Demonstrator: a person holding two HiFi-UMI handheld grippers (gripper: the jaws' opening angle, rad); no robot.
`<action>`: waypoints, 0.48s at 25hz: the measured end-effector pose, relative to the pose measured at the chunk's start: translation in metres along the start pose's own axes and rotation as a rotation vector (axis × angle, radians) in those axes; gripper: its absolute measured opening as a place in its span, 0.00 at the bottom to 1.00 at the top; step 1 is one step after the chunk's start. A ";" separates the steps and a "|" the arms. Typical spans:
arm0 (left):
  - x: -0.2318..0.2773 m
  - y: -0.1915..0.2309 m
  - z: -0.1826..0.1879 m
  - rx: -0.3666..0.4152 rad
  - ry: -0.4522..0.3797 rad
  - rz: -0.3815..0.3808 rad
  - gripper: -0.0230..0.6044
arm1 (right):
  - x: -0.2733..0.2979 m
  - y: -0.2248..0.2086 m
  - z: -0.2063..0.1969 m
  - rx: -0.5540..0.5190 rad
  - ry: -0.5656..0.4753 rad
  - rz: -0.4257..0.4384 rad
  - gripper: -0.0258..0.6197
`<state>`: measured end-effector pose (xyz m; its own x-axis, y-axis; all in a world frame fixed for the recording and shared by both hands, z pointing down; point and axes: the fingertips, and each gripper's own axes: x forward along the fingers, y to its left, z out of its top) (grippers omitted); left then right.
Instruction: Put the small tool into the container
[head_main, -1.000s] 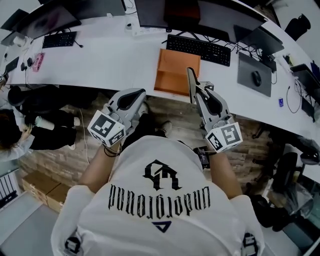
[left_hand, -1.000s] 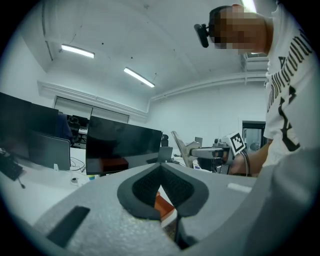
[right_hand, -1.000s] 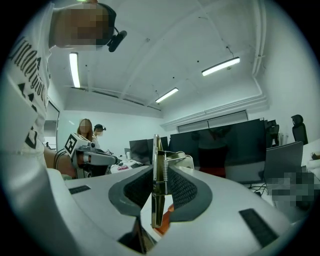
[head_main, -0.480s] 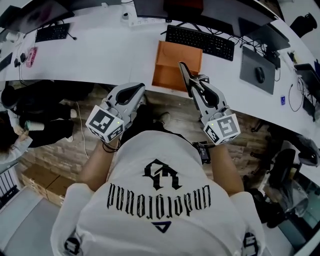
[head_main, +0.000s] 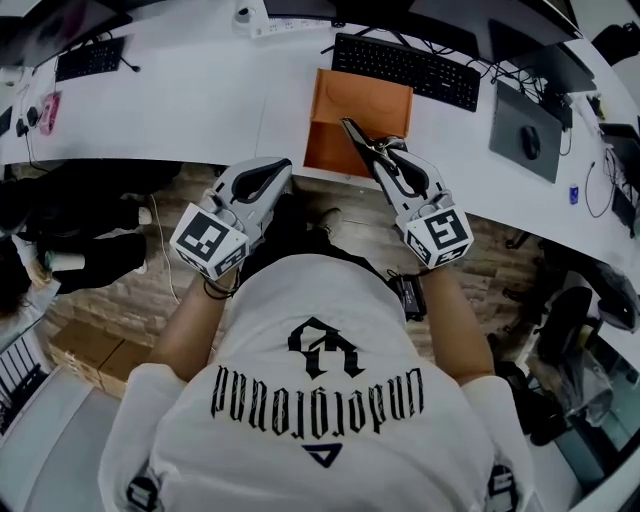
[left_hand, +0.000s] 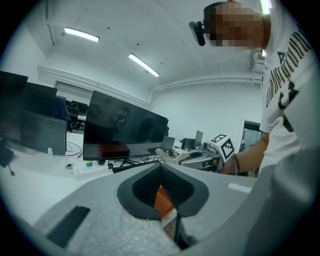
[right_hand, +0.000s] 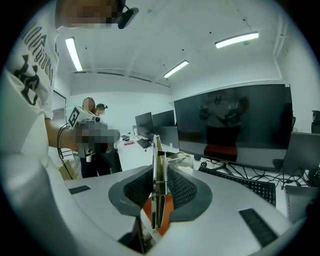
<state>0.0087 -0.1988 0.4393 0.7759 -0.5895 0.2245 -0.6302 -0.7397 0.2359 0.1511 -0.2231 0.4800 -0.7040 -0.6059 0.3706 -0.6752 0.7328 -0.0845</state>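
Head view: your right gripper (head_main: 384, 152), fingers clamped on the tool (head_main: 358, 137), has sunk toward the container (head_main: 350, 98). Your left gripper (head_main: 278, 172) has its fingers together.

White desk (head_main: 180, 100) bears orange container (head_main: 338, 108); black keyboard (head_main: 405, 68); grey mousepad (head_main: 510, 112).

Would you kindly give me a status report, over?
Right gripper shut on the metal tool, tip by the orange box's near edge. Left gripper shut, empty. Nothing blocking the box.

Orange container's (head_main: 345, 100) near corner behind right tool (head_main: 383, 152) and small metal tool (head_main: 356, 133)
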 end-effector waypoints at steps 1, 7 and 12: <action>0.002 0.004 -0.003 -0.005 0.006 0.000 0.06 | 0.005 -0.003 -0.004 0.001 0.015 0.000 0.18; 0.019 0.025 -0.017 -0.021 0.035 -0.015 0.06 | 0.036 -0.013 -0.036 -0.014 0.116 0.027 0.18; 0.030 0.041 -0.026 -0.025 0.053 -0.020 0.06 | 0.057 -0.017 -0.063 -0.045 0.207 0.063 0.18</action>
<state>0.0049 -0.2386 0.4799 0.7860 -0.5564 0.2695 -0.6159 -0.7420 0.2646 0.1360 -0.2502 0.5608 -0.6810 -0.4852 0.5485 -0.6176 0.7830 -0.0743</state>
